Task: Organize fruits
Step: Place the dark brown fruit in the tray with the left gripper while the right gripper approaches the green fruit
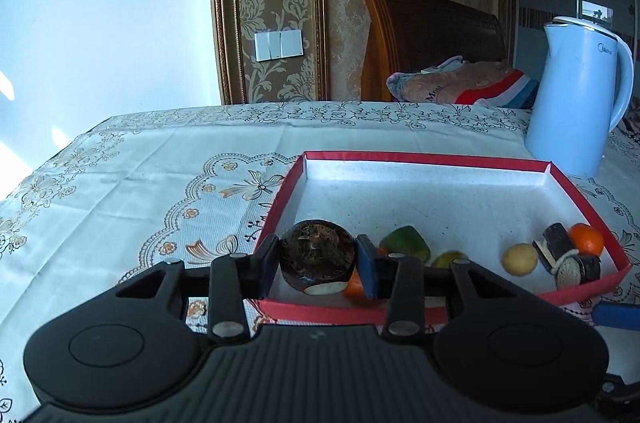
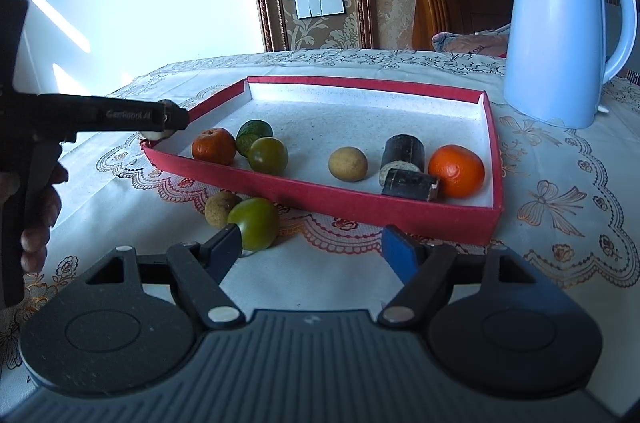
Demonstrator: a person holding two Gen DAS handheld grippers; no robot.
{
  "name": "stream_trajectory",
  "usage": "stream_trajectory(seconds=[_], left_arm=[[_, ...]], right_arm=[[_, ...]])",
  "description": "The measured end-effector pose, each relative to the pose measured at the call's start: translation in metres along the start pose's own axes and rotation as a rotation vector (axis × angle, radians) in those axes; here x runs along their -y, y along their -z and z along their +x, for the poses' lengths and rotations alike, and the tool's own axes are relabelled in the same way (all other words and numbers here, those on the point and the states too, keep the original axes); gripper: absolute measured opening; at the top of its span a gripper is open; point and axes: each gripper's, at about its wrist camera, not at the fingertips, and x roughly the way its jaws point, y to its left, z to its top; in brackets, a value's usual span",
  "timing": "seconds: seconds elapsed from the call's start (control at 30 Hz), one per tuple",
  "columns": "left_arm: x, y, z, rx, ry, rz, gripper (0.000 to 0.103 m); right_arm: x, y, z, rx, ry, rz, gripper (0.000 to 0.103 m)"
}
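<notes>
Left gripper (image 1: 317,265) around dark round fruit (image 1: 316,251), underside hidden.

Daylight enters from the left; the plain wall (image 1: 108,7) is washed out pale blue with bright streaks. A cool cast lies over both views. Short soft shadows fall rightward inside the red tray (image 2: 400,211). Fisheye bends the table edge (image 1: 60,151). Focus is sharp centrally, softer at the rims.

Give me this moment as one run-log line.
left gripper: shut on dark round fruit, over red tray corner | right gripper: open, beside green fruit outside tray
</notes>
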Motion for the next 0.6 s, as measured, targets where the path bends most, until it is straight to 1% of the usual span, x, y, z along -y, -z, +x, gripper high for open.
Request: stream_trajectory(seconds=[0.07, 0.2, 0.3, 0.37, 0.47, 0.53, 0.57, 0.6], left_arm=[[-0.005, -0.006, 0.013, -0.014, 0.003, -0.034, 0.040], [-0.009, -0.007, 0.032, -0.046, -0.014, -0.035, 0.040], [-0.011, -0.003, 0.036, -0.056, -0.002, -0.041, 0.040], [-0.011, -0.001, 0.032, -0.051, 0.005, -0.036, 0.040], [-0.009, 0.002, 0.016, -0.012, 0.009, -0.019, 0.040], [-0.008, 0.006, 0.002, 0.002, 0.038, -0.004, 0.045], [-0.007, 0.010, -0.003, 0.007, 0.045, 0.008, 0.050], [-0.005, 0.014, -0.011, 0.016, 0.046, 0.025, 0.053]], right_arm=[[0.000, 0.000, 0.000, 0.000, 0.000, 0.000, 0.076], [0.000, 0.001, 0.000, 0.001, -0.001, 0.001, 0.076], [0.000, 0.000, 0.000, -0.001, -0.002, 0.000, 0.076], [-0.001, 0.001, 0.000, -0.003, -0.004, -0.002, 0.076], [-0.001, 0.000, 0.000, -0.005, -0.009, -0.008, 0.076], [-0.002, 0.000, 0.000, -0.001, -0.012, -0.017, 0.076], [-0.003, 0.000, 0.000, -0.002, -0.014, -0.022, 0.076], [-0.005, -0.001, 0.000, -0.006, -0.016, -0.030, 0.075]])
